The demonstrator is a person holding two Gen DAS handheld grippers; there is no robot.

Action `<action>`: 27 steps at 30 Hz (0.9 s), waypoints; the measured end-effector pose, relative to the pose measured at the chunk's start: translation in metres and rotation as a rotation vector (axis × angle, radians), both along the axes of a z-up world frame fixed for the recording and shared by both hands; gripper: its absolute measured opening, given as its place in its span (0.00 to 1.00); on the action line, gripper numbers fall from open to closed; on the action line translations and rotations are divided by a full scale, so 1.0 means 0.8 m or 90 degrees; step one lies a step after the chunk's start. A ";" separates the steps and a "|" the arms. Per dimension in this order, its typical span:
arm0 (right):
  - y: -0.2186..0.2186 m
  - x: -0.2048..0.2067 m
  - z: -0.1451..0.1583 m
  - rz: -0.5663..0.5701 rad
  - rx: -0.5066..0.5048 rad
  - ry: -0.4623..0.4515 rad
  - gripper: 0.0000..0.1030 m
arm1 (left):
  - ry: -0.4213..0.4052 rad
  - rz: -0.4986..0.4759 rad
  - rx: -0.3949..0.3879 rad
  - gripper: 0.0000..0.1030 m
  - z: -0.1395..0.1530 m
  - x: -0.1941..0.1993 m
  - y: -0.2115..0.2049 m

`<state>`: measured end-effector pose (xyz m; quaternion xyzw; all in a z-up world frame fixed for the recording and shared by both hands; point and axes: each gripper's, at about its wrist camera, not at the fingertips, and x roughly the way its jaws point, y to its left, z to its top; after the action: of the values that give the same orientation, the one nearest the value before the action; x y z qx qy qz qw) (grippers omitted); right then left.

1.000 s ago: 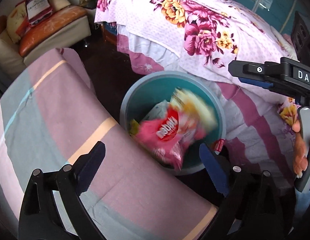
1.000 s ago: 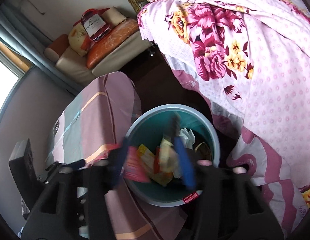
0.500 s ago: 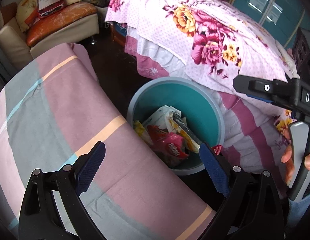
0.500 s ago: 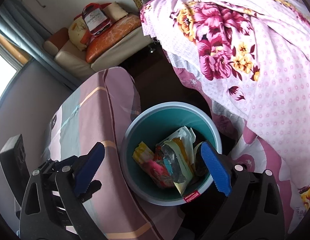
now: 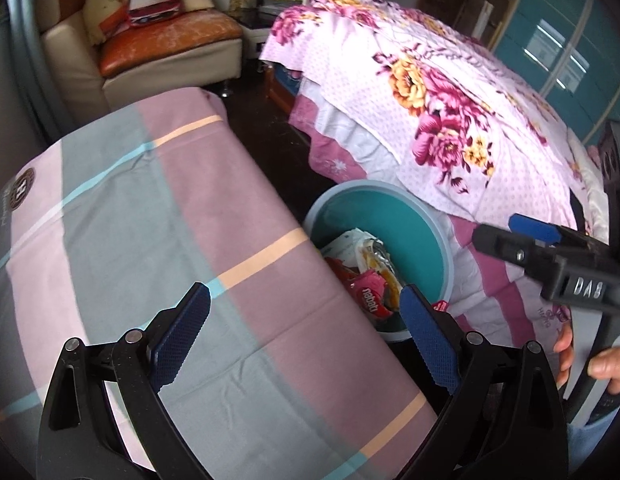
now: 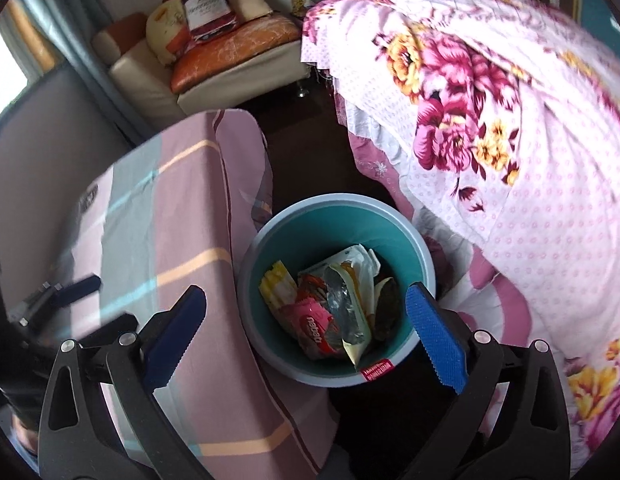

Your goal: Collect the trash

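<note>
Both grippers stood open and empty by the teal bin of wrappers.

Left wrist view: the left gripper (image 5: 304, 328) was spread wide, its ribbed blue pads (image 5: 182, 334) holding nothing, over a smooth striped cloth (image 5: 150, 216) in pink, grey and peach. The round plastic bin (image 5: 421, 220) stood on the dark floor between that cloth and a floral bedspread (image 5: 449, 112), partly hidden by the cloth's edge, with crumpled wrappers (image 5: 369, 276) inside. Right wrist view: the right gripper (image 6: 306, 332) had just been opening and stood at full spread, nothing between its jaws, above the bin (image 6: 310, 224); a pink foil packet (image 6: 313, 326) lay among the yellow, white and silver wrappers (image 6: 345, 292).
</note>
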<state>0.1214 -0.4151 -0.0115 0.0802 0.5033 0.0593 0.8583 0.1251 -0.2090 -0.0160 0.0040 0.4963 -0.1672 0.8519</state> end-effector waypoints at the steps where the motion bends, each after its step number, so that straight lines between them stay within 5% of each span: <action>1: 0.004 -0.002 0.000 0.005 -0.008 -0.001 0.93 | -0.003 0.002 0.000 0.96 0.002 -0.003 0.004; 19: 0.060 -0.048 0.033 0.062 -0.068 -0.031 0.93 | -0.027 0.045 -0.025 0.96 0.023 -0.056 0.053; 27: 0.068 -0.063 0.033 0.069 -0.067 -0.036 0.93 | -0.070 0.053 0.031 0.96 0.031 -0.076 0.053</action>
<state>0.0709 -0.3607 0.0150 0.0060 0.4846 0.0813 0.8709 0.0644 -0.1665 0.0087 0.0130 0.4521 -0.1193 0.8838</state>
